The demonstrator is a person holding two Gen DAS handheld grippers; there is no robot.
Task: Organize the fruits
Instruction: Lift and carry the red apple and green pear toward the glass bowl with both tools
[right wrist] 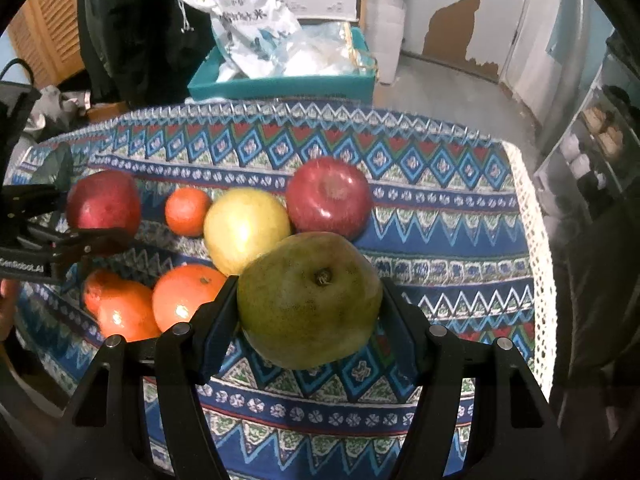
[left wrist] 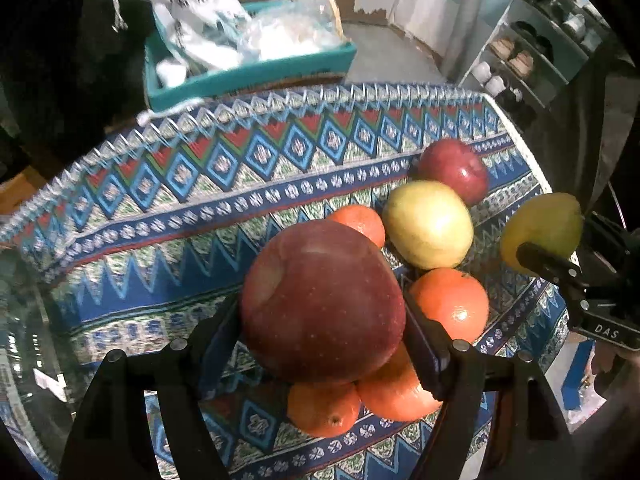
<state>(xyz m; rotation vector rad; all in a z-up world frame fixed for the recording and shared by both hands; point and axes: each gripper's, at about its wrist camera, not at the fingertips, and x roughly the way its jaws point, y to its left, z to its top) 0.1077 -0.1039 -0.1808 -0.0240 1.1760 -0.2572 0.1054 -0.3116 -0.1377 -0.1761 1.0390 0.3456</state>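
Fruit fills both wrist views above a table draped in a patterned cloth (right wrist: pixel 440 240) of blue, red and white zigzags. At the centre of the left wrist view, the left gripper (left wrist: pixel 324 320) clamps a large dark red apple (left wrist: pixel 320 300), its black pads pressed against the apple's two sides, with the fruit clear of the cloth. Beneath and beside that apple lie three oranges, at about five o'clock (left wrist: pixel 450 304), six o'clock (left wrist: pixel 324 408) and just right of that (left wrist: pixel 396 392), while a smaller orange (left wrist: pixel 360 222) sits at twelve o'clock from it. A yellow apple (left wrist: pixel 428 222) rests at one o'clock, touching a second red apple (left wrist: pixel 454 170) beyond it. In the right wrist view, the right gripper (right wrist: pixel 310 308) is closed on a green pear (right wrist: pixel 310 300), stem end towards the camera, held off the cloth. From the pear, the yellow apple (right wrist: pixel 246 228) lies at ten o'clock and the loose red apple (right wrist: pixel 328 196) at twelve o'clock, both on the cloth. At nine o'clock in that view the other gripper holds its red apple (right wrist: pixel 102 200). Past the table's far edge stands a teal box (right wrist: pixel 280 84) stuffed with white bags (right wrist: pixel 256 28).
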